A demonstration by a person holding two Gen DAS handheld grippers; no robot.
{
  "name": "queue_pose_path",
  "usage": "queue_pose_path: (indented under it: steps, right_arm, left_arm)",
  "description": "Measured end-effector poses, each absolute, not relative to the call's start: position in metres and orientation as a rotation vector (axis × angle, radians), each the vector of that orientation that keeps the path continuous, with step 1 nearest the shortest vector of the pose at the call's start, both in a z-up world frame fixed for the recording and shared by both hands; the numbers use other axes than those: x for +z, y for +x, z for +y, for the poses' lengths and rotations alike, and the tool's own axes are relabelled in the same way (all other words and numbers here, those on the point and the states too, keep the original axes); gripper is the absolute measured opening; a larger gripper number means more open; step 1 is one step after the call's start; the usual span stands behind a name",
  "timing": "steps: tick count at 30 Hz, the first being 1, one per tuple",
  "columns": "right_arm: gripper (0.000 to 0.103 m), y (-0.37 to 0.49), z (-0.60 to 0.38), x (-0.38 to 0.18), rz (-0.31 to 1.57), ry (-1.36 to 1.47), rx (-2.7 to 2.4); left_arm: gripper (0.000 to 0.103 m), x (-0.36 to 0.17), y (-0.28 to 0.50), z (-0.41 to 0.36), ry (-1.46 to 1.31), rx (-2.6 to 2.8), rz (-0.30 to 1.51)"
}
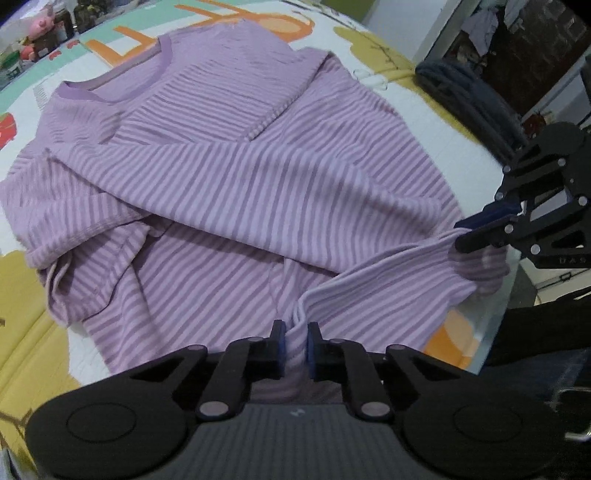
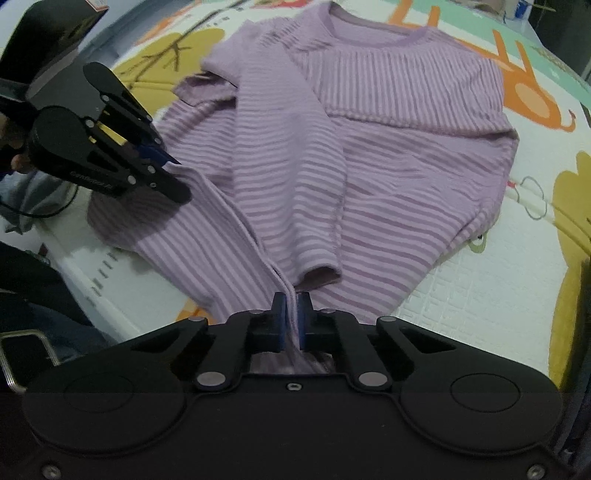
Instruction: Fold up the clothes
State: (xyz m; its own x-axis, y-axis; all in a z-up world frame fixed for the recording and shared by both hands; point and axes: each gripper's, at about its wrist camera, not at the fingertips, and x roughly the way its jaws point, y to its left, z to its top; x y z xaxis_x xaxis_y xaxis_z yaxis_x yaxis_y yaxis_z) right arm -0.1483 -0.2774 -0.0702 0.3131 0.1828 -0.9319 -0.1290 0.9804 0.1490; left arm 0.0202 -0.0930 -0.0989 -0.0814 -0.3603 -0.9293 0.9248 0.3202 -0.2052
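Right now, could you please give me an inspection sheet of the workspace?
Surface: colourful patterned mat, cartoon prints.
Job's things: lilac striped sweater lying collar-away, both sleeves folded across the body.
Clutter: dark grey garment at the mat's far edge; small toys beyond it.
Grippers: left tool and right tool each shut on the sweater's near hem, which is lifted between them.
Cables: black cable beside the left tool.
Surroundings: hanging clothes in the background.

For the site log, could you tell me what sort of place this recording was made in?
Probably a home room. The striped purple top lies on a cartoon-printed play mat, toys sit at the far edge, and clothes hang behind.
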Motion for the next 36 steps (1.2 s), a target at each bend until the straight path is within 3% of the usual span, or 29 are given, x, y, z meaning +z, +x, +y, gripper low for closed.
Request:
queue_pose_path:
  steps: [14,36]
  right_arm:
    - [0.005,-0.178,-0.278,-0.035,1.248,0.098,0.351]
    - [0.008,-0.227,-0.251,-0.068,1.309,0.144,0.301]
  left_arm:
    - [0.012,-0.073,-0.024,-0.053,0.508,-1.192,1.276]
    - [0.019,-0.122,-0.081,-0.004,0.436,-1.101,1.392]
